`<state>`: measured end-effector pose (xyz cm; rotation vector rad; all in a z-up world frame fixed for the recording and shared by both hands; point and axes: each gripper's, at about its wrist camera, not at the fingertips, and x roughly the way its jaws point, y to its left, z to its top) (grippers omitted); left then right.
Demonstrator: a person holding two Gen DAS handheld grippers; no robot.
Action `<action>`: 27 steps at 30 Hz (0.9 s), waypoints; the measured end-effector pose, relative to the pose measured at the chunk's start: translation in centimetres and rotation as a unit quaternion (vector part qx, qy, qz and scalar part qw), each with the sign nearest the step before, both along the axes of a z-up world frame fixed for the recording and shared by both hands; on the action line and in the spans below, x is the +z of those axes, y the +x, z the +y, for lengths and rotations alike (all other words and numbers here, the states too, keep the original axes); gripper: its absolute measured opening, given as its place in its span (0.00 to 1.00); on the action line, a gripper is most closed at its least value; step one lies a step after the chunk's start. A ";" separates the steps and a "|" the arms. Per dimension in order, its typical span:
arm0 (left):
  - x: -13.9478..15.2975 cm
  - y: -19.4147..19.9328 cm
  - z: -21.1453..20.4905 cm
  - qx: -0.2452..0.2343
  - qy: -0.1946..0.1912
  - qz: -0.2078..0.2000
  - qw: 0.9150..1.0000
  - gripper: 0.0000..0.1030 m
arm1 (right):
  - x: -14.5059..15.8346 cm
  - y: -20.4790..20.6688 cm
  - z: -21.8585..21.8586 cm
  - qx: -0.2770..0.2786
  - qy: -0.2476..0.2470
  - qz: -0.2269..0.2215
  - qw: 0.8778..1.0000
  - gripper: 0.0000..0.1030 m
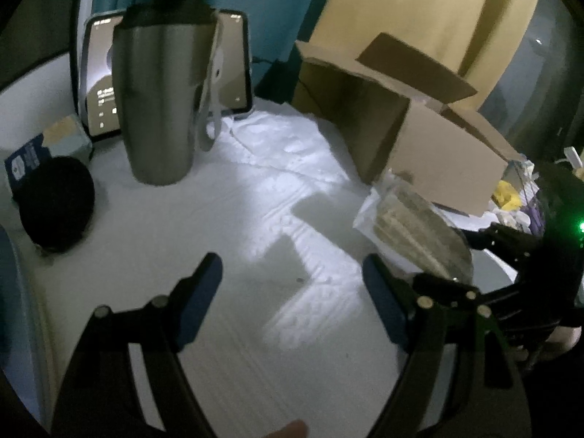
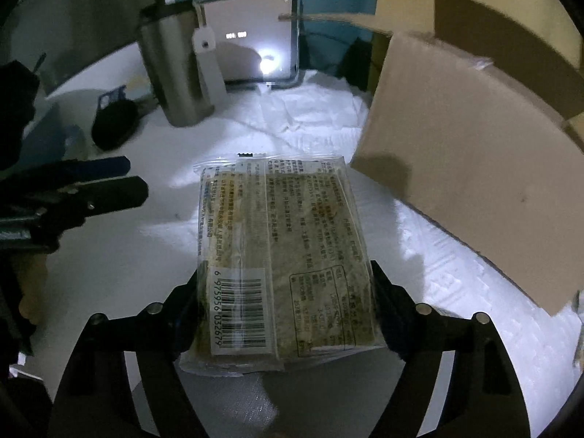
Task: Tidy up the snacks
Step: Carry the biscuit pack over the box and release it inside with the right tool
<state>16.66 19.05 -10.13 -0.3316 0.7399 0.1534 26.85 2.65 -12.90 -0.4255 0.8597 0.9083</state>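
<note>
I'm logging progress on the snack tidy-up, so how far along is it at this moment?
Nothing looks finished yet: no snack can be seen stowed. In hand: the right gripper is clamped on a clear-wrapped snack packet with a barcode label, held above the white table. The left gripper is open and holds nothing. Left: placing the packet, probably in the brown cardboard box alongside, whose inside isn't visible.

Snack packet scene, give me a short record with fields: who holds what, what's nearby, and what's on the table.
held item: clear snack packet, barcode side up
holder: right gripper, shut on the packet's two sides
left gripper: open, empty, above the white table cover
nearest container: open cardboard box, to the packet's right
also on table: steel tumbler, upright; lit tablet behind it; black round object
lighting: dim
</note>
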 end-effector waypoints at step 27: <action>8.1 5.9 -7.8 -0.068 0.045 -0.064 0.995 0.78 | 9.7 2.7 -10.0 -0.085 0.052 -0.092 0.991 0.80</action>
